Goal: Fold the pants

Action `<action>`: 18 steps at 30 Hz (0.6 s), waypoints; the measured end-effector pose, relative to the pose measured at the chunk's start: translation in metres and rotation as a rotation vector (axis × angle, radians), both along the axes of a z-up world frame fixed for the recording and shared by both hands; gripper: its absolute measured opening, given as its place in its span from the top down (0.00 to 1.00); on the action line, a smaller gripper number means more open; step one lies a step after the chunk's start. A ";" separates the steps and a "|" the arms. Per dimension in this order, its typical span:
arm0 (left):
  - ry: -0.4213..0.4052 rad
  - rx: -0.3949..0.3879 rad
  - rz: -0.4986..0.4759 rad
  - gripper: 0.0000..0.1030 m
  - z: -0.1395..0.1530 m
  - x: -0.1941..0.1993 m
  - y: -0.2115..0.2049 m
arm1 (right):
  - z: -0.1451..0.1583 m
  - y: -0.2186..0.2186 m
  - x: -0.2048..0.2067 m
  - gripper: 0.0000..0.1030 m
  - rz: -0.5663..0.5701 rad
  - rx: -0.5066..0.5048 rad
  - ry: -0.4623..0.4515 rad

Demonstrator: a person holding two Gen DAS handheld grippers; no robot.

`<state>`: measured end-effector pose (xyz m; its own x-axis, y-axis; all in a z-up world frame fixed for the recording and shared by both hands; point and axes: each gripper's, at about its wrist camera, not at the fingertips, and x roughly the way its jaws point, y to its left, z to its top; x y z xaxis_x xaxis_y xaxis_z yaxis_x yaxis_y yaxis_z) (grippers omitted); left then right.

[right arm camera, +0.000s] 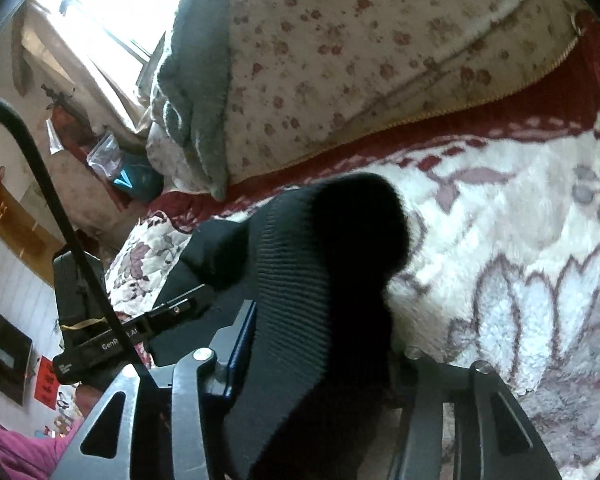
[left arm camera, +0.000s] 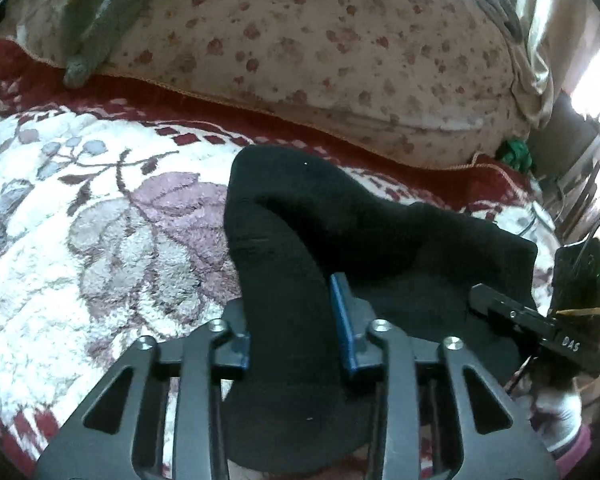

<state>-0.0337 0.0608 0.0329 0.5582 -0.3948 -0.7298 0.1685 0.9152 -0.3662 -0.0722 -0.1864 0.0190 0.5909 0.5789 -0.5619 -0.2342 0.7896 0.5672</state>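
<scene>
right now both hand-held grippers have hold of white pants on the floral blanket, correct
Not quite: the pants are black, not white, as the left wrist view shows. The rest holds: the left hand-held gripper and the right hand-held gripper grip them over the floral blanket.

— Count with me: how many grippers on show?
— Two: the left gripper and the right gripper.
— And the dark garments?
— One pair of black pants.
— Bedding?
— One floral blanket, one spotted quilt, one grey-green cloth draped over it.
— Anything small?
— One green bundle, far right.
</scene>
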 end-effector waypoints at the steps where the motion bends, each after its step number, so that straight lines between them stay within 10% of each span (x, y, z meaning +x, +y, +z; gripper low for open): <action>1: 0.003 -0.007 0.004 0.73 0.003 -0.001 0.003 | 0.006 0.002 0.000 0.57 0.006 0.003 -0.010; 18: -0.093 0.107 0.267 0.73 0.072 -0.009 0.151 | 0.043 0.159 0.065 0.59 0.224 0.080 -0.042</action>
<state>-0.0429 0.2119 0.1052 0.6982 -0.1483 -0.7003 -0.0552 0.9642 -0.2593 -0.0072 -0.0275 0.0625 0.4644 0.7400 -0.4866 -0.4236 0.6681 0.6118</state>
